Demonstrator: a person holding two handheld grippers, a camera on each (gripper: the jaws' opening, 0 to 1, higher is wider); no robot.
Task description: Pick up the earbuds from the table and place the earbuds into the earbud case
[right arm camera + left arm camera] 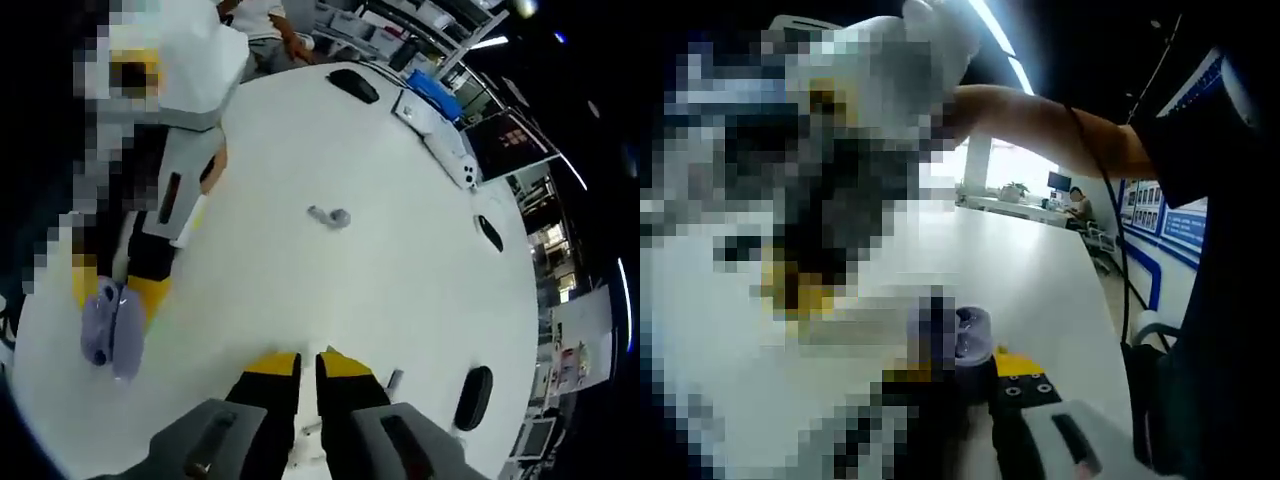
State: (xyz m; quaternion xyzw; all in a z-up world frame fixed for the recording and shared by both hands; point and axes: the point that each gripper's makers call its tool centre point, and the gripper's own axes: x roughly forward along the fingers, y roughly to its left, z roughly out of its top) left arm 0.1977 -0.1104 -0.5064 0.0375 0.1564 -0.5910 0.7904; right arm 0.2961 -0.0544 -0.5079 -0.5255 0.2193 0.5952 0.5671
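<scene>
My left gripper (118,335) comes into the right gripper view from the left, clamped on the earbud case (110,330), a lilac case that looks hinged open, held just above the white worktop (400,300) at its near-left edge. In the left gripper view the same case (968,340) sits betw. my jaws at bottom centre, though mosaic patches cover much of that side, so I can't make out the lid angle there. My right gripper (308,365) is low over the worktop w/ its yellow-tipped jaws drawn narrow, only a thin slit betw. them; can't tell if anything is pinched in there. One earbud (328,216), grey-white, lies on the worktop straight ahead of the right gripper, well apart from it & from the case. A small pale bit (395,379) lies just right of my right jaw; too small to tell what it is. Farther off on the worktop: a white game controller (455,155) & a blue box (432,95) at the far-right edge, plus dark oval pads (473,397) round the rim.
</scene>
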